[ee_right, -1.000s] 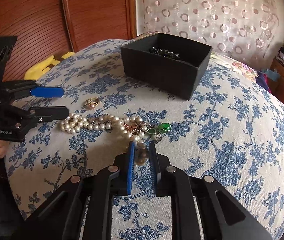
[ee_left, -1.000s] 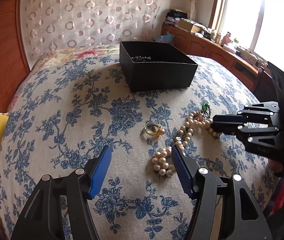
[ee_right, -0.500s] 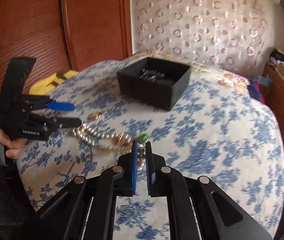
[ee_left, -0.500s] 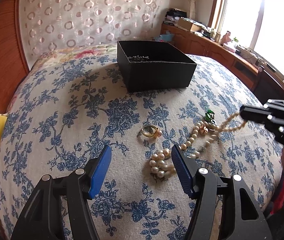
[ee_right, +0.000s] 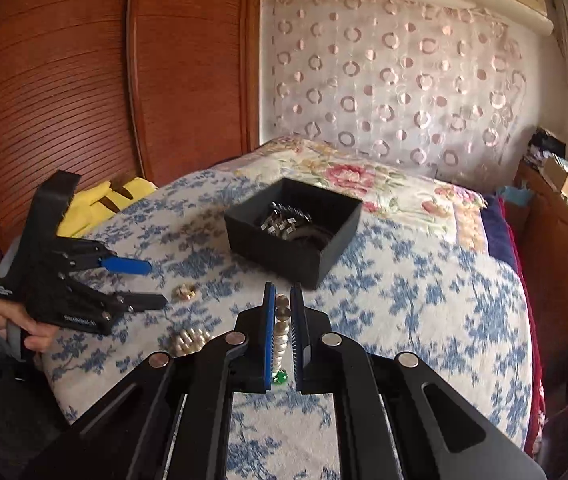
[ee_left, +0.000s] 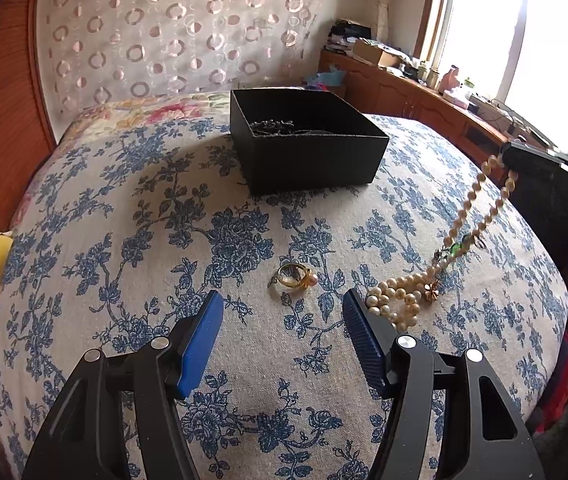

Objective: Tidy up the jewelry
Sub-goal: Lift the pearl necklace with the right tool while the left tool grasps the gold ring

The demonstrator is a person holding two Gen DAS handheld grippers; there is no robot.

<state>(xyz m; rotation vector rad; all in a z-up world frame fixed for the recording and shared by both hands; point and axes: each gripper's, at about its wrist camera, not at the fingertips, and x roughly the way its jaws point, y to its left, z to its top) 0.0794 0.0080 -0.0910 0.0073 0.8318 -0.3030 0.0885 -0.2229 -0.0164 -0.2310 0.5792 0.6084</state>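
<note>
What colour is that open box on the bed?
Black box, clearest in the left wrist view.

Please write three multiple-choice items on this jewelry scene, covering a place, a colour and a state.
1. Where is the gold ring?
A. in the black box
B. on the floral bedspread
C. in a gripper

2. What colour are the left gripper pads?
A. blue
B. red
C. white

3. What is the right gripper doing?
A. open, empty
B. shut, empty
C. shut on the pearl necklace

Answers: 1 B, it lies on the floral bedspread short of the black box; 2 A, both pads are blue; 3 C, pearls sit between its pads.
</note>
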